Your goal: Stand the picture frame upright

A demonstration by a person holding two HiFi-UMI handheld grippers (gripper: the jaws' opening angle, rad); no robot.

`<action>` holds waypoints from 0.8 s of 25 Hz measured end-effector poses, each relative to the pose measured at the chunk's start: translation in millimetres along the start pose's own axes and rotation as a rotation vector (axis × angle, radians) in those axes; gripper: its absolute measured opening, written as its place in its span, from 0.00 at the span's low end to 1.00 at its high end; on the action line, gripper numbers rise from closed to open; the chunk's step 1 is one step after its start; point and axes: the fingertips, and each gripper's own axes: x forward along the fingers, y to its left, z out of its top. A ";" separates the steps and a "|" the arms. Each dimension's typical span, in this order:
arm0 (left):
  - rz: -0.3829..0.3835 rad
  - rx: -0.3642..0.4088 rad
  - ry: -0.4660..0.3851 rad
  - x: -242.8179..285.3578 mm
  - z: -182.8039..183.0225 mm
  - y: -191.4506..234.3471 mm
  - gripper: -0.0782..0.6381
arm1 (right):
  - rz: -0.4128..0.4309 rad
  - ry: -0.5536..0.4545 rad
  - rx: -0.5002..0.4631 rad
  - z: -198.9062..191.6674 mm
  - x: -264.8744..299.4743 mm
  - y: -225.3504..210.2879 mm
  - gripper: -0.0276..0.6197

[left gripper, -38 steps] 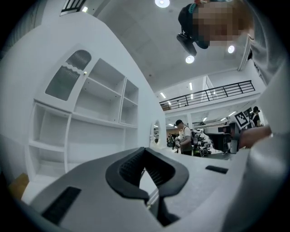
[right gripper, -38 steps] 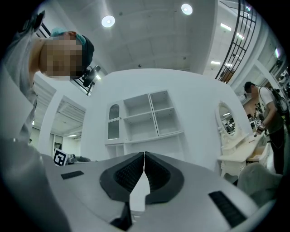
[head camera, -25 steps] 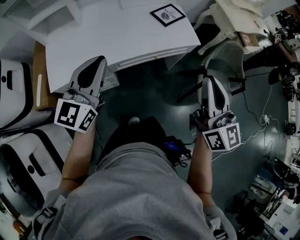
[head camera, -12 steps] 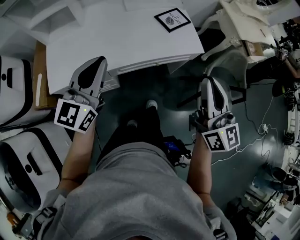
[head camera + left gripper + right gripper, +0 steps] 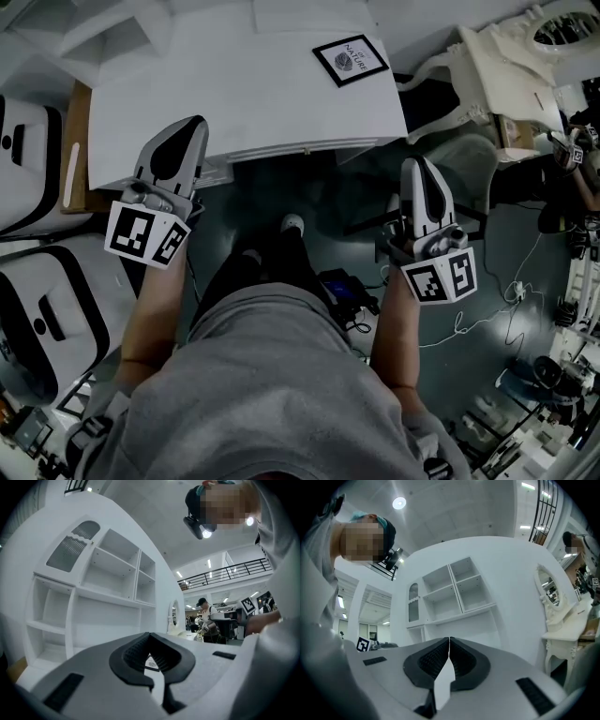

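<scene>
Picture frame lies flat near the far right corner of the white table, untouched. Left tongs and right tongs are pressed together, empty, well apart from it. Reaching, gripping and standing it upright all appear left to do.

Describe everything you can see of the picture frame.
The frame is small and square, with a thin black border around a white sheet that carries a dark round picture and some small print. It appears to lie flat and face up, not upright, turned at a slant near the far right corner of the white table. Nothing but the table touches it.
</scene>
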 end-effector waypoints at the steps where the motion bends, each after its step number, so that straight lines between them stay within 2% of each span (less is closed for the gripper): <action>1: 0.013 -0.001 -0.001 5.8 0.2 -0.8 0.12 | 0.012 0.001 0.003 1.0 3.8 -7.3 0.09; 13: 0.151 0.020 -0.014 58.0 -1.5 -24.8 0.12 | 0.133 0.026 0.058 -0.4 32.8 -92.5 0.09; 20: 0.178 0.023 0.019 68.5 -9.0 -24.2 0.12 | 0.154 0.044 0.110 -14.7 46.3 -107.6 0.09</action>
